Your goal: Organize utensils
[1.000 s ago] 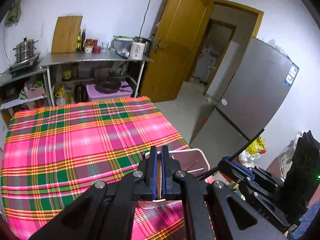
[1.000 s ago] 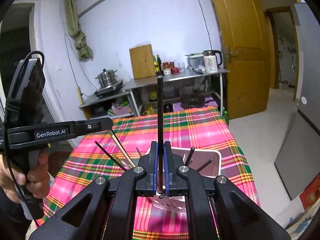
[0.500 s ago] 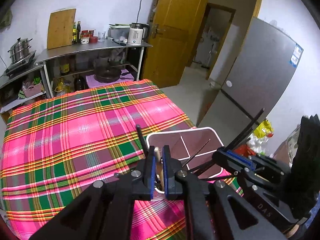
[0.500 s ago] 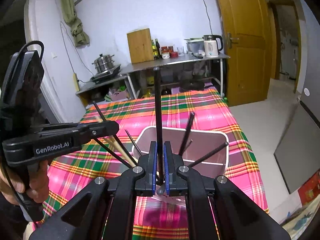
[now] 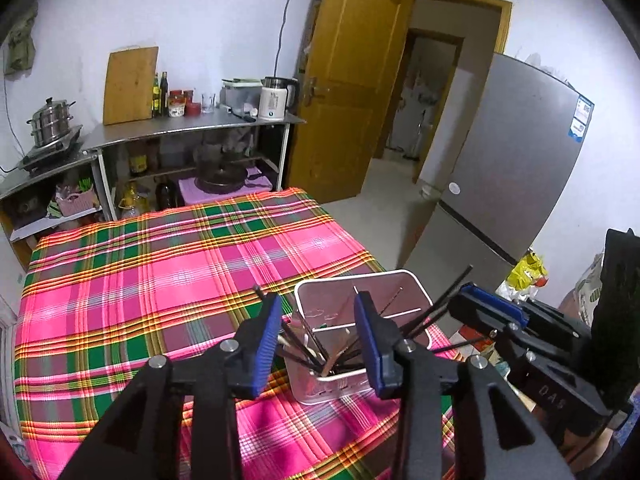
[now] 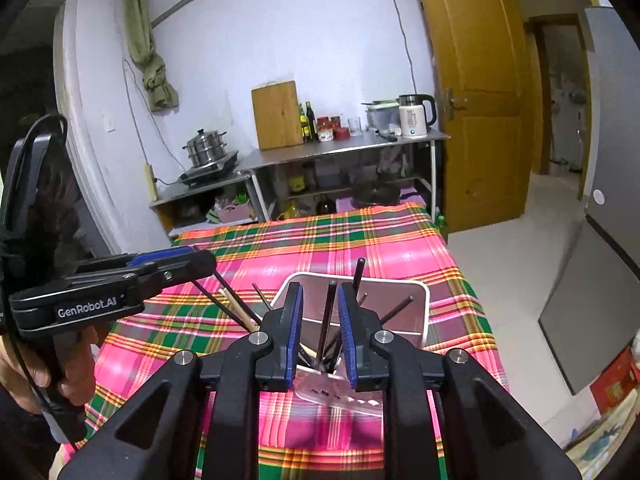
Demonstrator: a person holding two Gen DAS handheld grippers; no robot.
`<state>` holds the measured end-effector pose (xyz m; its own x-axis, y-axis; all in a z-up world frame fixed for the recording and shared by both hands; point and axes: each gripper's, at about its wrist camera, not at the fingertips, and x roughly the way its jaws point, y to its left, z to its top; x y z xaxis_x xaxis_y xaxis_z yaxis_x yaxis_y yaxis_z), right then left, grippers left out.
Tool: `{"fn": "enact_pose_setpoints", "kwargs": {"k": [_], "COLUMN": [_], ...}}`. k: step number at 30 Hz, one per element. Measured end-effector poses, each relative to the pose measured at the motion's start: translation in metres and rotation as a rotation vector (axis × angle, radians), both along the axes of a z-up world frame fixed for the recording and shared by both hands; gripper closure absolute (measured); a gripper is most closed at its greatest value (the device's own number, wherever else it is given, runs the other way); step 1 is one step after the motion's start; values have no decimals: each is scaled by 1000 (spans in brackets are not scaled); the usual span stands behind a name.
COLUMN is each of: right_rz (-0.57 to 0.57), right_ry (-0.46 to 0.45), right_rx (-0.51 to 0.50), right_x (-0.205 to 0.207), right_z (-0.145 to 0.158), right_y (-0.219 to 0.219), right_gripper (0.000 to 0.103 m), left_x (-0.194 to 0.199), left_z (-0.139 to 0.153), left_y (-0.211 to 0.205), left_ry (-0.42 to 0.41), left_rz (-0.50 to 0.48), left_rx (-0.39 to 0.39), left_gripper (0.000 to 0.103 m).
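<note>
While parted, both tongs [image 5: 316, 334] [image 6: 319, 334] above chopsticks [image 5: 304, 350], seemingly.

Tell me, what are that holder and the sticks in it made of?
The holder looks like glossy white plastic: smooth, rounded rim. The dark chopsticks could be lacquered wood, plastic or metal; their matte black finish hides which. The pale chopsticks look like bare bamboo or wood.

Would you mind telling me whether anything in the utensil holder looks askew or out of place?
Yes: the chopsticks in the white utensil holder lean untidily in all directions instead of standing upright, all crowded into the near compartment, and some cross one another. Nothing looks spilled or damaged.
</note>
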<state>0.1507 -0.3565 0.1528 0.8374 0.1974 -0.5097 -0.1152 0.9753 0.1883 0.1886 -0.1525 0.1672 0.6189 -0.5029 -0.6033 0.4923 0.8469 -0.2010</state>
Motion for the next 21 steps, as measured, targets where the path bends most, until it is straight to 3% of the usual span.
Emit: {"fn": "enact_pose_setpoints", "kwargs": {"k": [8,21], "right_rz": [-23,-28], "right_ry": [-17,-9], "right_rx": [23,-9], "right_x": [-29,-65], "right_z": [-4,-39], "right_y": [-4,13], "right_gripper": [84,84], "left_x": [-36,-85], "left_z": [-11,-55], "left_y": [17,26], "left_ry": [-47,-106], "left_rz": [15,27], "left_rx": [-22,-38], "left_gripper": [57,52]}}
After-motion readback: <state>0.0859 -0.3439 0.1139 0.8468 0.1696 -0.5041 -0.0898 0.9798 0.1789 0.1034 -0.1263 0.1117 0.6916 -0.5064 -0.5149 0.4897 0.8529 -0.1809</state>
